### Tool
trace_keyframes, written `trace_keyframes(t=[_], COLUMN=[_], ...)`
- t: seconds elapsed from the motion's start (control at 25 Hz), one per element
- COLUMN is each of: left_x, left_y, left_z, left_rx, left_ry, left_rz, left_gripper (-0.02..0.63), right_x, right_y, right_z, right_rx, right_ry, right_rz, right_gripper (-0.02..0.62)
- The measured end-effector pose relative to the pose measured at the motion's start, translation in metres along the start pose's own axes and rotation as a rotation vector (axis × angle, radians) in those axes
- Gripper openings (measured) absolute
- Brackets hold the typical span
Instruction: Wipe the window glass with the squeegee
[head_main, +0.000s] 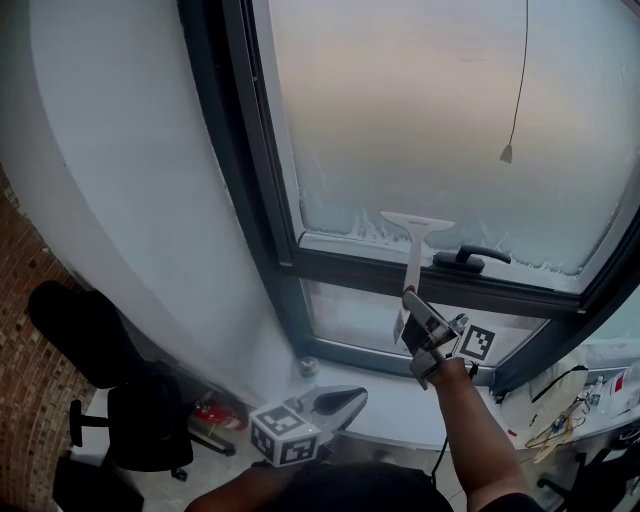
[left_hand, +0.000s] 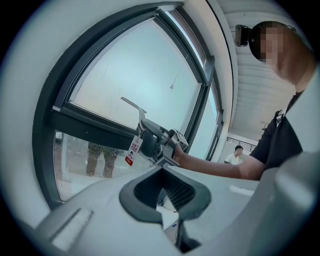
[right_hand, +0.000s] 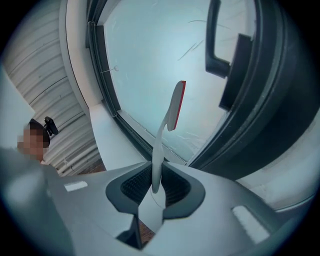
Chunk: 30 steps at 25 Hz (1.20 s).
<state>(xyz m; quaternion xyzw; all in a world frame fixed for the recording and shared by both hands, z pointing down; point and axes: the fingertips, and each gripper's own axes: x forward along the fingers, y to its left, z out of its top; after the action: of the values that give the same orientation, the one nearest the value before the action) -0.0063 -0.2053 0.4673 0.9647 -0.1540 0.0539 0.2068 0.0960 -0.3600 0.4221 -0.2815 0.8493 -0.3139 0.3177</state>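
White plastic squeegee (head_main: 413, 240) clamped by its thin stem in the right gripper (head_main: 412, 305), jaws closed tight on it, blade end up. Blade at the bottom strip of the frosted window glass (head_main: 420, 110), just above the dark cross-bar (head_main: 350, 268); contact with the pane not certain. Black window handle (head_main: 470, 258) just right of the blade, frame upright (head_main: 235, 150) well off to the left. Broad bare glass above, crossed only by a thin cord (head_main: 519, 70) high on the right.

Left gripper (head_main: 340, 400) low near the white sill (head_main: 400, 415), jaws together with nothing between them, well apart from the glass.

Only in the left gripper view: legs of a person (left_hand: 99, 159) outside, beyond the lower pane (left_hand: 80, 165), and a second person (left_hand: 236, 155) far back. Only in the right gripper view: red edge (right_hand: 182, 100) along the blade. Only in the head view: black chair (head_main: 150, 420) on the floor at lower left.

One squeegee, two grippers, one window handle, one cord, two panes, one chair.
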Motion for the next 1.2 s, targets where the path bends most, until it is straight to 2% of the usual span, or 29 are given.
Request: trace_keyframes(t=[0.64,1.2], left_x=[0.005,-0.007], left_y=[0.004,0.01], left_z=[-0.003,-0.01], left_rx=[-0.021,-0.027], left_ry=[0.014,0.031], left_rz=[-0.018,-0.057], left_gripper=[0.0,0.0], right_x=[-0.033,-0.031], right_y=[-0.053,-0.053], right_z=[-0.036,-0.039], right_rx=[0.115,0.079], right_ry=[-0.031,-0.042], right_rz=[-0.097,-0.131], right_gripper=[0.084,0.083])
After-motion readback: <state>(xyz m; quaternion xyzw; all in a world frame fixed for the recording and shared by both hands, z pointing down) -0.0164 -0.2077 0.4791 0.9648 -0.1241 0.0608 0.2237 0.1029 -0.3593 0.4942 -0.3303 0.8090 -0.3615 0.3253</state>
